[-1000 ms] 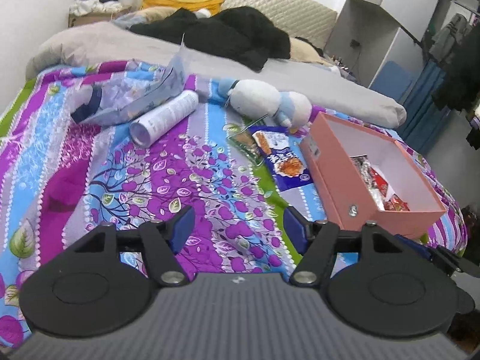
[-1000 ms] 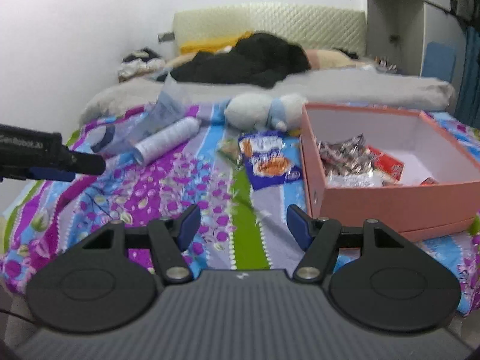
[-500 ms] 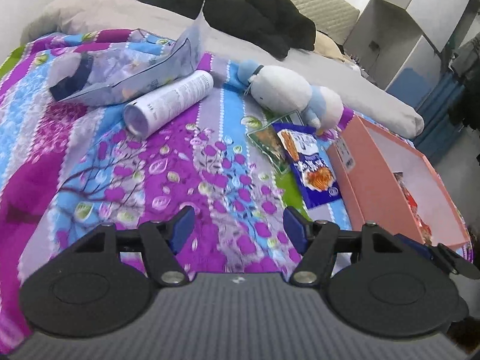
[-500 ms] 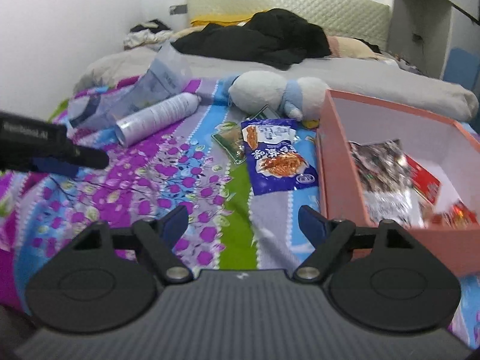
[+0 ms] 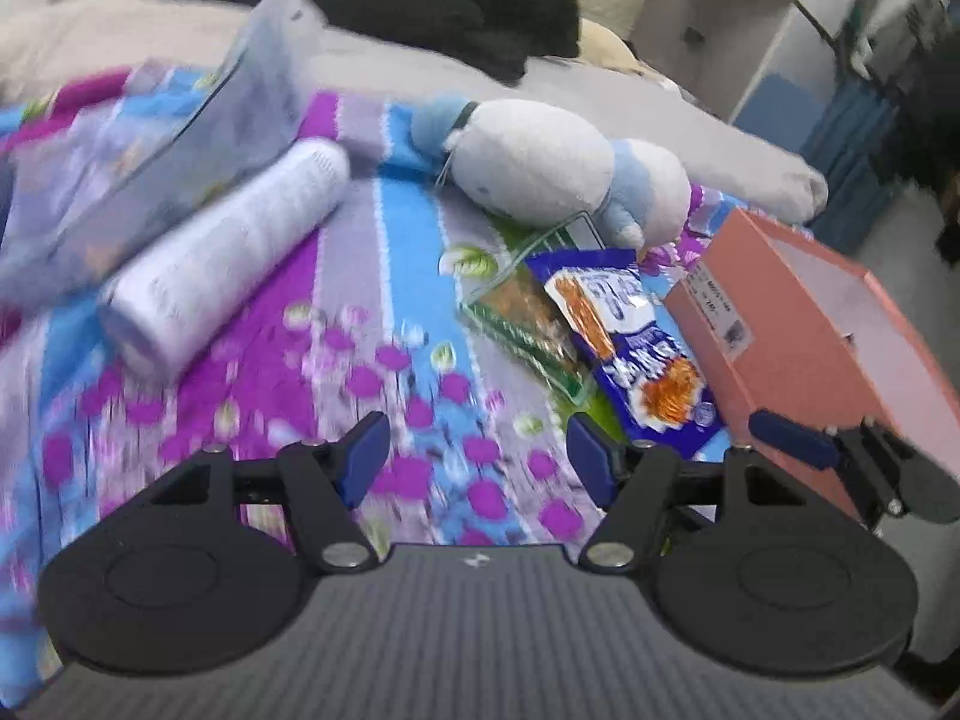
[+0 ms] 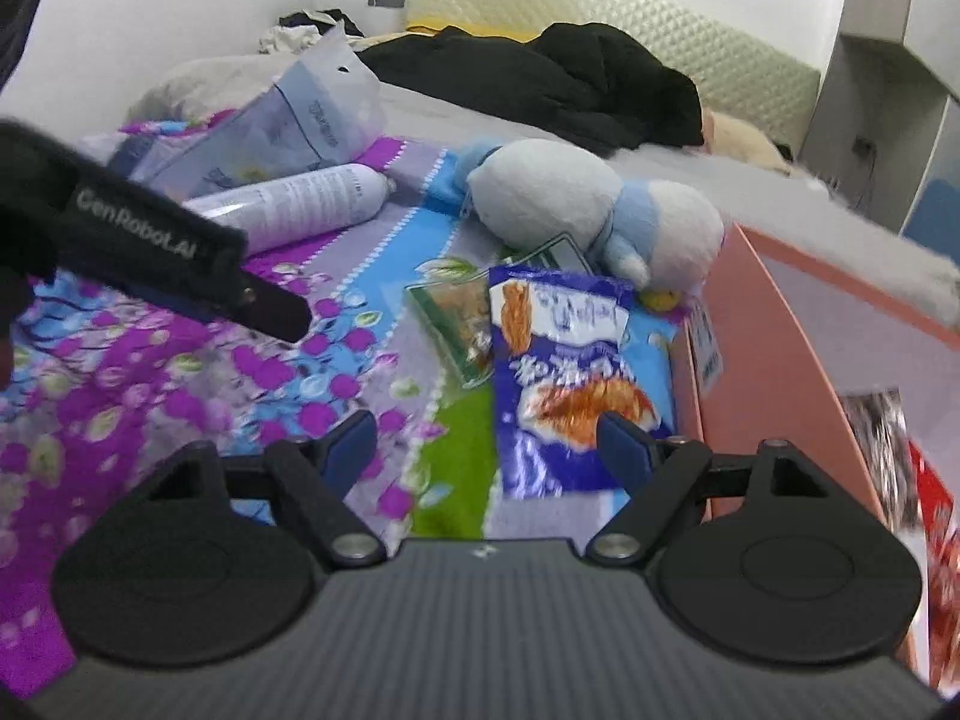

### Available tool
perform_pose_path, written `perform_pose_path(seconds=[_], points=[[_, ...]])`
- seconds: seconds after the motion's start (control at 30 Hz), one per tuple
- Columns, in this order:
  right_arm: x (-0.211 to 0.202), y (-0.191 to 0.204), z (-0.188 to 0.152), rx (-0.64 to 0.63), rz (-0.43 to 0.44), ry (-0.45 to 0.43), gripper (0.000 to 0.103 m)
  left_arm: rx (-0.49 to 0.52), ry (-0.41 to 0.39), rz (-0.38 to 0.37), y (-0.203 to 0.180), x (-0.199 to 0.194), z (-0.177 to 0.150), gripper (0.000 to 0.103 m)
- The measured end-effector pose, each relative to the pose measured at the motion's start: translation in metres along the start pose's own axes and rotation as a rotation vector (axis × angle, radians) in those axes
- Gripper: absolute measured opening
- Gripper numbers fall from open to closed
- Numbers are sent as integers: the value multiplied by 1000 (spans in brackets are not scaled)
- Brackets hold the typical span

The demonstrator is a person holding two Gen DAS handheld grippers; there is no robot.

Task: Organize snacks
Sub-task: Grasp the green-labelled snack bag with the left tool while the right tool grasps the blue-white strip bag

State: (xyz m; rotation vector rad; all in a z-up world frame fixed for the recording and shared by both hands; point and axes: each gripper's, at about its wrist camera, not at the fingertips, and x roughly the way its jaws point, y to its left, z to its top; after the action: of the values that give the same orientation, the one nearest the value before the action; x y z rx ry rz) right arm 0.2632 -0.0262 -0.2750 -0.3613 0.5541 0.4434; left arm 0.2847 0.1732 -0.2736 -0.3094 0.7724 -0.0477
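Observation:
A blue snack bag (image 5: 636, 348) (image 6: 564, 372) lies on the flowered bedspread, partly over a green snack packet (image 5: 522, 318) (image 6: 459, 318). To their right stands a pink box (image 5: 840, 348) (image 6: 798, 360) with snack packets (image 6: 900, 450) inside. A white cylindrical tube (image 5: 228, 252) (image 6: 300, 204) and a pale lilac pouch (image 5: 162, 168) (image 6: 288, 120) lie further left. My left gripper (image 5: 477, 462) hovers open over the bedspread, short of the tube and the snacks. My right gripper (image 6: 486, 450) is open just before the blue bag, nothing between its fingers. The left gripper's body (image 6: 150, 240) crosses the right wrist view.
A white and blue plush toy (image 5: 558, 168) (image 6: 600, 216) lies behind the snacks. Black clothing (image 6: 558, 78) and a grey duvet (image 5: 690, 138) cover the far bed. A padded headboard (image 6: 660, 30) and white cabinets (image 5: 750, 30) stand beyond.
Both grippers have come forward and down toward the bedspread; the snacks and tube look bigger. The right gripper's fingers have spread wider than a second ago.

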Motion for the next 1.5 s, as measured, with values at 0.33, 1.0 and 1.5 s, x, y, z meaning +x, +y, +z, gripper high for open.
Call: perform_pose_path(seconds=[0.33,1.0,1.5], points=[[69,-8,19,-122,-118,72,82,106,18,-96,-8,67,52,71],[102,-36,16,32,-48,171,65,36,79,-172,11,128,54,59],[72,-32,23,116,-55,133,53,-76,72,-145,7,101,35,17]])
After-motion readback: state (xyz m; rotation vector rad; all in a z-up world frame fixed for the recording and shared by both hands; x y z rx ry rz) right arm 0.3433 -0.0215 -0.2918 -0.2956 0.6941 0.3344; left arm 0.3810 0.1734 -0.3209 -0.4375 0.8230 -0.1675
